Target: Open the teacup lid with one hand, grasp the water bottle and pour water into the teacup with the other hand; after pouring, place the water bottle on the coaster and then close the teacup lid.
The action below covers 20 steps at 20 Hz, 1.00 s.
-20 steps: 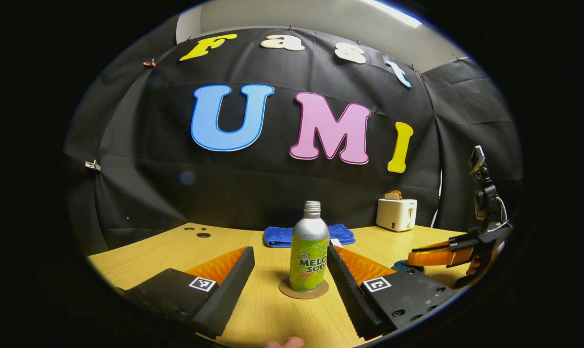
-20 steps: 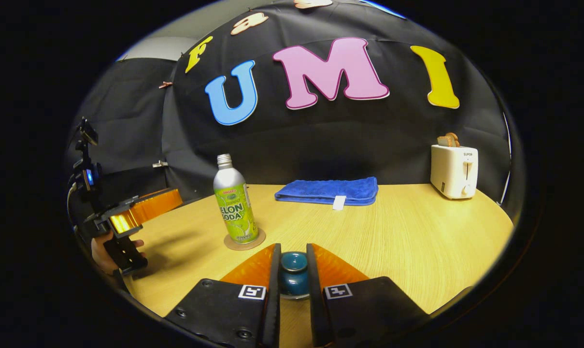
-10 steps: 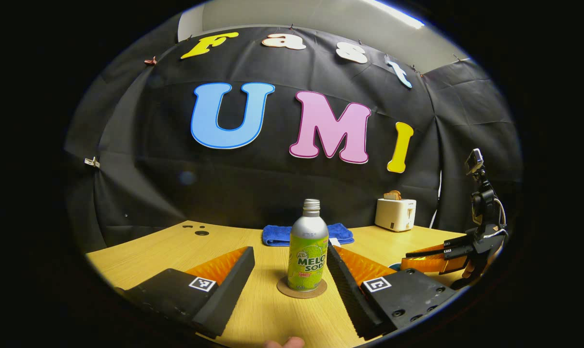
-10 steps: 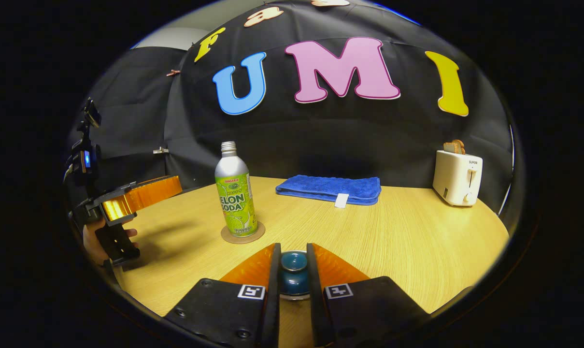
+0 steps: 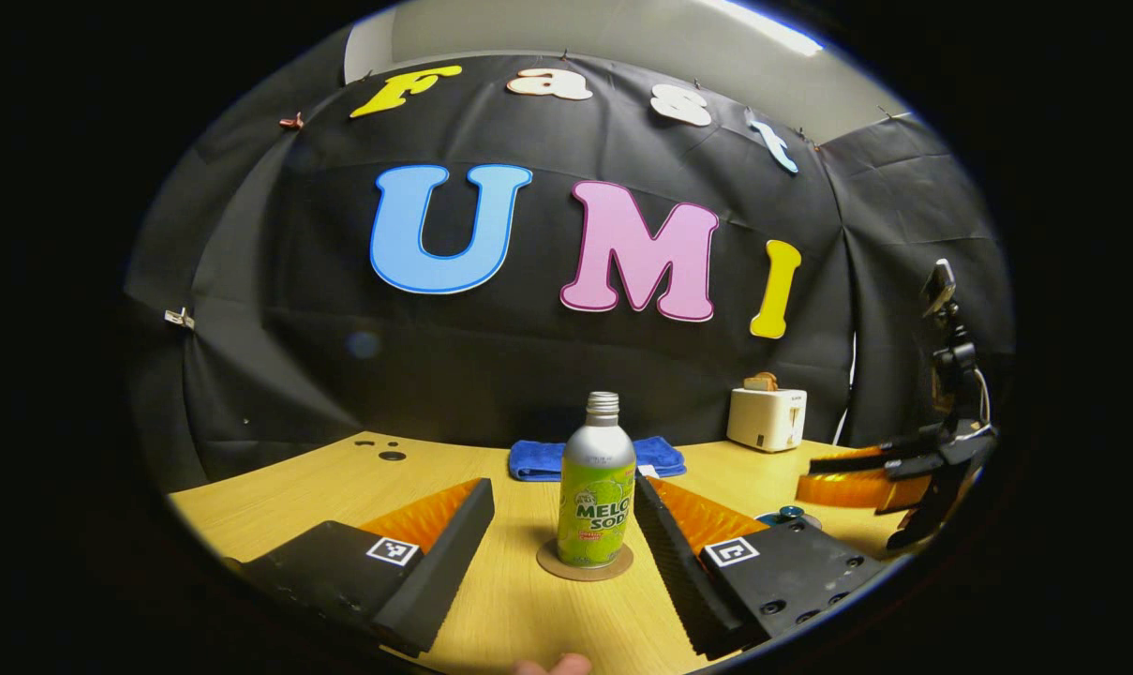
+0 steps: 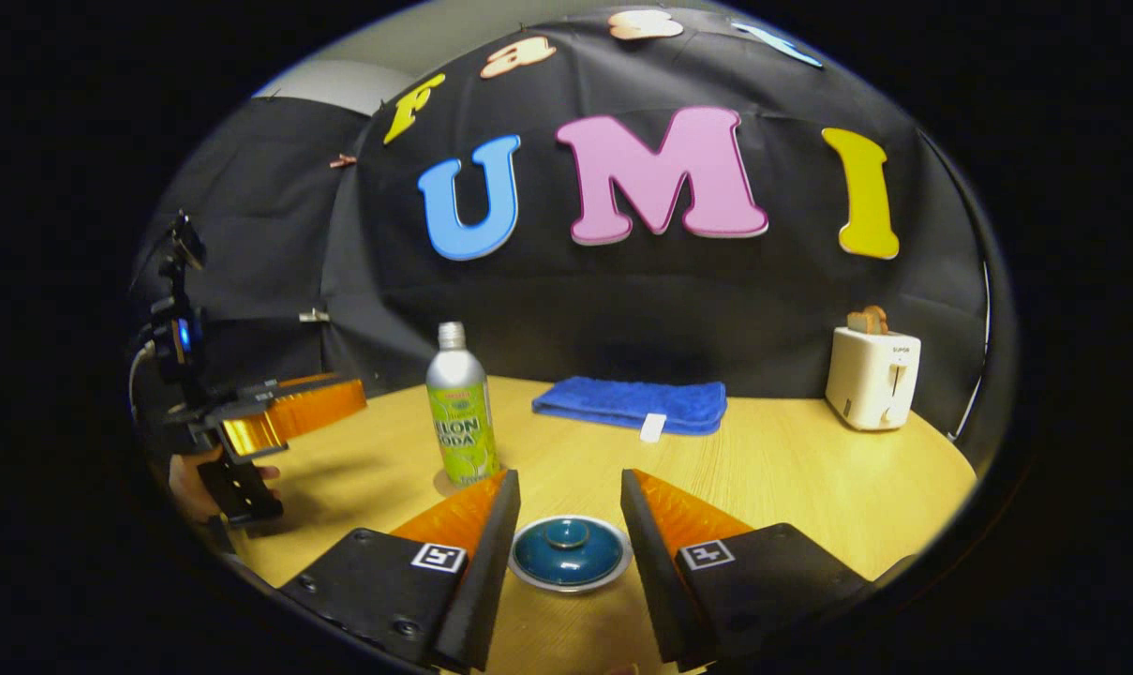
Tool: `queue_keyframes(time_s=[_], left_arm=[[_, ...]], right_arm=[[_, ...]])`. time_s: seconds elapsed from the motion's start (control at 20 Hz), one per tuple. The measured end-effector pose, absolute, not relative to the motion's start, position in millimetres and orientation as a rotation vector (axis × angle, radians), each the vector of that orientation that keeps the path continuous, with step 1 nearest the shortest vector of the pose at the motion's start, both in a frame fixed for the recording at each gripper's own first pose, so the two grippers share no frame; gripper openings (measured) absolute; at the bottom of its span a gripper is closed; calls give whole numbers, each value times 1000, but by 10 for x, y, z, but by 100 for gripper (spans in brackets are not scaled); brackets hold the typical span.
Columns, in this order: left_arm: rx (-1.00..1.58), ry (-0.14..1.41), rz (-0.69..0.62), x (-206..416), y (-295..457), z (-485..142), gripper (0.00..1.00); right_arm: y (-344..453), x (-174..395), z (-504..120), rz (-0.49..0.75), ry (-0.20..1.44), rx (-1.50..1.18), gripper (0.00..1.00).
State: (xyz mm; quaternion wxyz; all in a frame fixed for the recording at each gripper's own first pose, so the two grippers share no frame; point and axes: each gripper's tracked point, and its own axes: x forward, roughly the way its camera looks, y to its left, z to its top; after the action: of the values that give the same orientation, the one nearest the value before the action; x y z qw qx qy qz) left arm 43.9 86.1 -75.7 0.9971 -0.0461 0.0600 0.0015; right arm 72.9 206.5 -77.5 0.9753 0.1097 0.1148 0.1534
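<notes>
- Teacup lid [image 6: 568,553]: blue, knobbed, lying between my right hand-held gripper [image 6: 566,525] fingers, which stand wide apart, untouching.
- Water bottle [image 5: 597,495]: upright on its coaster [image 5: 585,563], between my left hand-held gripper [image 5: 566,520] fingers, also spread wide.
- Tabletop [image 6: 810,487]: carries a blue towel [image 6: 633,403] and a white toaster [image 6: 872,377] near the back.

black hand-held gripper [image 6: 561,506], square markers, screws

A folded blue towel [image 6: 632,404] lies mid-frame on the wooden worktop [image 6: 810,487]; a white toaster [image 6: 872,377] stands at right.
</notes>
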Motion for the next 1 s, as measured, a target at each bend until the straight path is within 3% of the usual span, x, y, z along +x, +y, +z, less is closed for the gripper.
queue_keyframes(time_s=[0.1,0.25,1.0], left_arm=[[-101,112,-6,424,805,-709,95],[-88,93,-12,397,725,-618,95],[-70,76,-16,336,621,-527,95]], right_arm=[[1847,661,-455,273,133,203,82],[1542,508,-153,217,32,178,96],[1222,364,-12,176,-6,223,98]])
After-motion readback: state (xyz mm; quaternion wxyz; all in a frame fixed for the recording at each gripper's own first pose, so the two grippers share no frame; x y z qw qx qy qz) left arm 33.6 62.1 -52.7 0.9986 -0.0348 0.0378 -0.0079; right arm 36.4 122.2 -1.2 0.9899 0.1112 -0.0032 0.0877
